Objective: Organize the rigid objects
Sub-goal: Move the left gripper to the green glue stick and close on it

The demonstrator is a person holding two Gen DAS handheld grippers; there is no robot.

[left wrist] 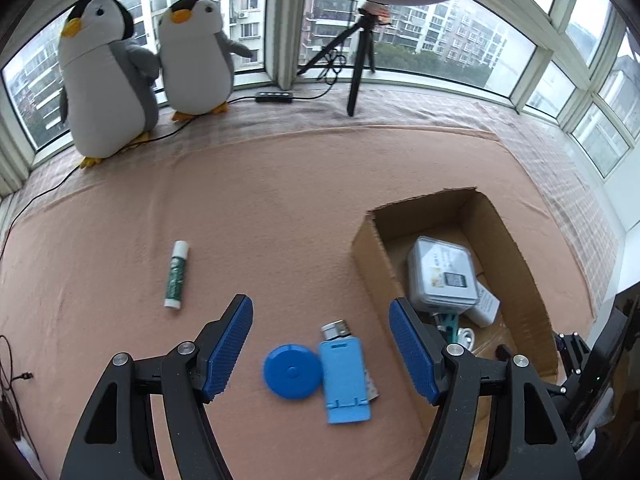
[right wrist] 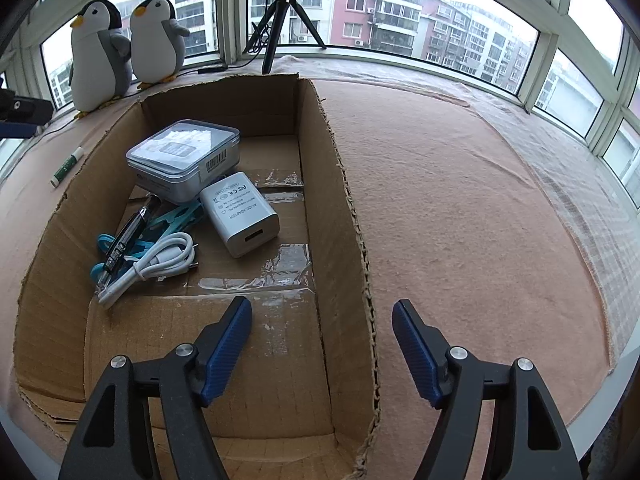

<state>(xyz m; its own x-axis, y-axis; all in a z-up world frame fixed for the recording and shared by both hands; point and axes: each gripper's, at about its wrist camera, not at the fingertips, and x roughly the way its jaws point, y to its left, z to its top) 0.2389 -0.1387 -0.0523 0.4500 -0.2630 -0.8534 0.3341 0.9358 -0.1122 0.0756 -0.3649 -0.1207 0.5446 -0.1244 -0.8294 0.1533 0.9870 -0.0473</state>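
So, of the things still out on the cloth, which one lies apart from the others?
The glue stick. It lies alone to the left, while the blue disc, the blue stand and the lighter are bunched between the left gripper's fingers.

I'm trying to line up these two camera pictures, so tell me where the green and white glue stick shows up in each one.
Left wrist view: the glue stick lies on the pink cloth, left of centre, beyond the left gripper, which is open.
Right wrist view: the glue stick shows at the far left edge, outside the left wall of the cardboard box.
Shared landmark: the two plush penguins by the window.
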